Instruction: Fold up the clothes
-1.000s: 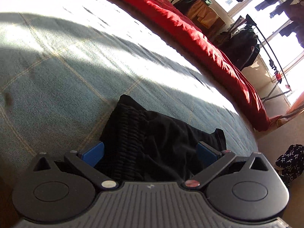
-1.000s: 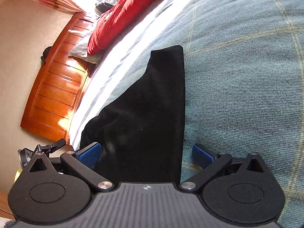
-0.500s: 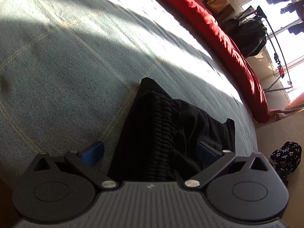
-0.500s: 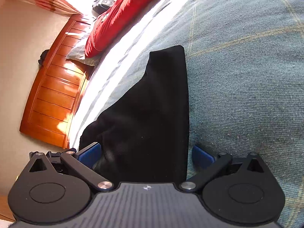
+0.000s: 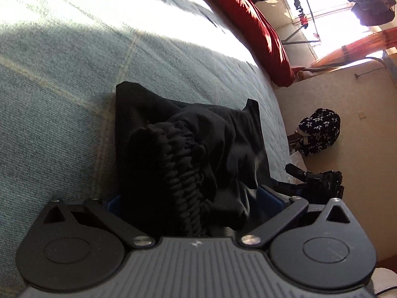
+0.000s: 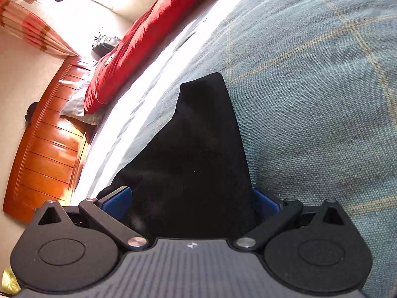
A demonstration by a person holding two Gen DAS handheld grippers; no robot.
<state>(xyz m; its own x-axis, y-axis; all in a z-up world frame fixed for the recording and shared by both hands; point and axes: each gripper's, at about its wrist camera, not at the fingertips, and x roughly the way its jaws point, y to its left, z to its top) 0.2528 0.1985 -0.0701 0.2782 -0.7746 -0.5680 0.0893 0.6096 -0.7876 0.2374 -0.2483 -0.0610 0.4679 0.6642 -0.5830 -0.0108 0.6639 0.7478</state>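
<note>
On teal checked bedspread (image 6: 322, 99): black garment (image 6: 198, 149); red duvet (image 6: 148, 29) behind; both tools spread wide.

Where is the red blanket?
The red blanket lies along the bed's far edge, upper left in the right view, beyond the black shorts, ending near the wooden headboard.

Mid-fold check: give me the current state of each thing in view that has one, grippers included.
black garment: bunched on the bed, elastic waistband raised between the left gripper's fingers; one flat part lies out on the blanket.
left gripper: open, fingers either side of the waistband.
right gripper: open, fingers straddling the cloth.
teal blanket: spread flat.
red duvet: heaped along the far edge.
</note>
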